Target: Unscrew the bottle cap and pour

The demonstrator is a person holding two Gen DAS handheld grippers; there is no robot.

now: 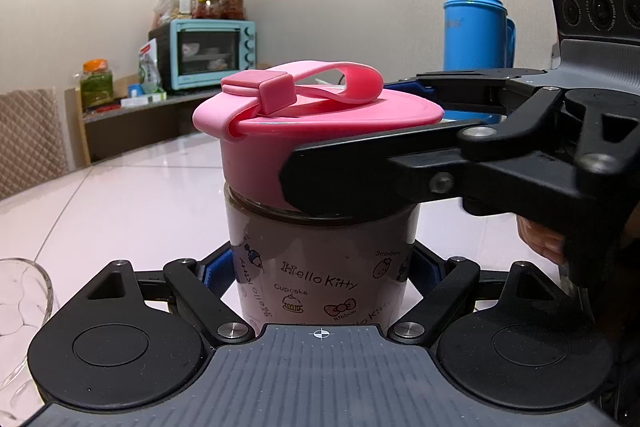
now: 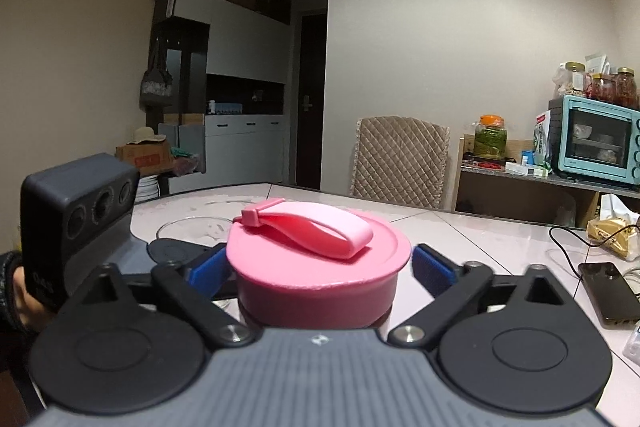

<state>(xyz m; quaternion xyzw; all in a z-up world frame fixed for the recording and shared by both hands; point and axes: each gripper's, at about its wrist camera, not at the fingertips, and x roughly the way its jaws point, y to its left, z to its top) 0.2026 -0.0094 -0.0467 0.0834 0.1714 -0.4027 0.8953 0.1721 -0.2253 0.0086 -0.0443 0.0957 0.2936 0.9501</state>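
Glossy white tabletop (image 1: 120, 195) fills the foreground of a cream-walled room, with a quilted beige chair back (image 2: 400, 159) at its far edge and a side counter carrying one turquoise toaster oven (image 1: 208, 53). Three glass jars (image 1: 208, 5) stand on the oven and one orange-lidded jar of green pickles (image 1: 96, 83) sits beside it. One tall blue thermos flask (image 1: 476, 23) stands behind the work, and one dark phone (image 2: 608, 291) lies flat near a black cable.

One clear cartoon-printed glass bottle (image 1: 316, 267) holding a brownish drink stands upright on the table, topped by one pink screw cap (image 2: 320, 267) with a looped pink strap. The left gripper (image 1: 320, 267) is clamped on the bottle's body, its blue pads pressed against both sides. The right gripper (image 2: 320, 263) straddles the cap; its left pad touches the cap wall, while a sliver of gap shows at the right pad, so it is not yet pinching.

One clear glass bowl (image 1: 20, 307) is cut off at the left wrist view's edge, and its contents cannot be made out. The bottle's base is hidden behind the gripper body.
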